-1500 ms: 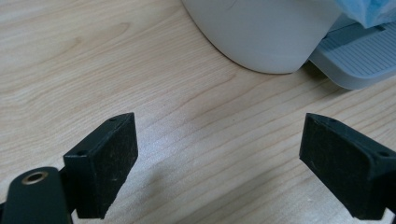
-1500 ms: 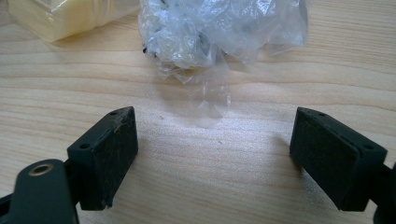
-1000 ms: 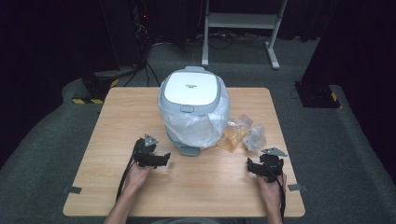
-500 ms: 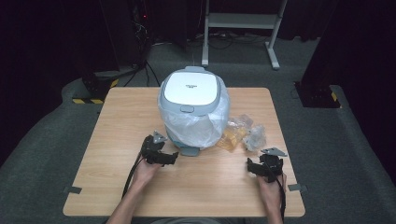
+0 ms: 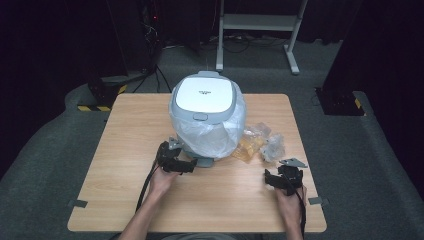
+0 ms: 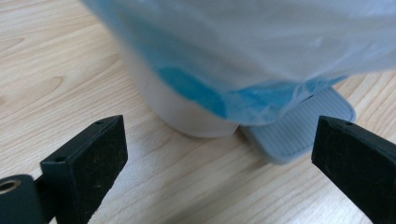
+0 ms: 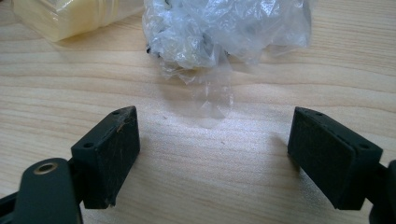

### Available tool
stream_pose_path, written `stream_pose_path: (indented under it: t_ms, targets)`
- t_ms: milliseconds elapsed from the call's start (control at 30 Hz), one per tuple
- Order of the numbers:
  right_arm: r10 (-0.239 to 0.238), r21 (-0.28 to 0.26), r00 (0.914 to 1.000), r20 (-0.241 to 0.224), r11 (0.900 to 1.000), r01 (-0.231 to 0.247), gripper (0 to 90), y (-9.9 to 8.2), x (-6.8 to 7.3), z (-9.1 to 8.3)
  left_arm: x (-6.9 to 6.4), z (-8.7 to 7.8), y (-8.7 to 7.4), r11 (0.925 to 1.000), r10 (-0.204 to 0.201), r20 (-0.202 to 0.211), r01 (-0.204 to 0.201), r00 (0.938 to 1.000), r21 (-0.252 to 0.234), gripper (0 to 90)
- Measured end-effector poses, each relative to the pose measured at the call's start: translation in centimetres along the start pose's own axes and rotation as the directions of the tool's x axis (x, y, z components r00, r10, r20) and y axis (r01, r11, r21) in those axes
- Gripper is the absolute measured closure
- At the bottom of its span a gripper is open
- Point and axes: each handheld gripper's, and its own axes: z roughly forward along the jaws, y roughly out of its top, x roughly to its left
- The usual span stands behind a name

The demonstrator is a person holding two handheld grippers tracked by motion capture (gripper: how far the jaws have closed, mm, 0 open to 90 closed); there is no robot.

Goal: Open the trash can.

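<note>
Nearest my side of the wooden table (image 5: 125, 200), both of my forearms come in low and level. My right gripper (image 5: 282, 178) rests near the table's right edge, jaws spread wide with nothing between them, pointing at the crumpled clear plastic wrap (image 7: 224, 28) that lies just ahead of it; a yellowish wrapped packet (image 7: 70, 16) sits beside that. My left gripper (image 5: 176, 161) is tucked against the front base of the pedal bin (image 5: 205, 115), its jaws aimed sideways at the foot pedal (image 6: 299, 130) — they have just been opening and now stand well apart, the bin's white base and the grey ribbed pedal ahead of them, nothing pinched.

The bin stands at mid-table, white lid (image 5: 204, 93) shut, with a translucent bag (image 6: 261, 46) draped around its body and hanging down almost to the pedal. I judge the job of dealing with that bag is hardly begun: it is on the bin, no grip is made on it — the left hand looks about to take either the bag's lower hem or the pedal, and the loose wrap by the right hand is untouched
</note>
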Motion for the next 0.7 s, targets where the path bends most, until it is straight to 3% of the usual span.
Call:
stream_pose_path:
  t_ms: [367, 700]
  targets:
    - [-0.002, -0.001, 1.0000, -0.001, 1.0000, 0.002, 17.0, 0.0, 0.0, 0.0, -0.7, 1.5, 0.2, 0.9987, -0.023, 0.000, 0.022, 0.9997, 0.046, 3.0]
    - [-0.009, -0.003, 0.9999, -0.007, 1.0000, 0.009, 18.2, 0.0, 0.1, 0.0, -1.1, 2.1, 0.3, 0.9991, -0.025, -0.013, 0.026, 0.9996, 0.035, 1.6]
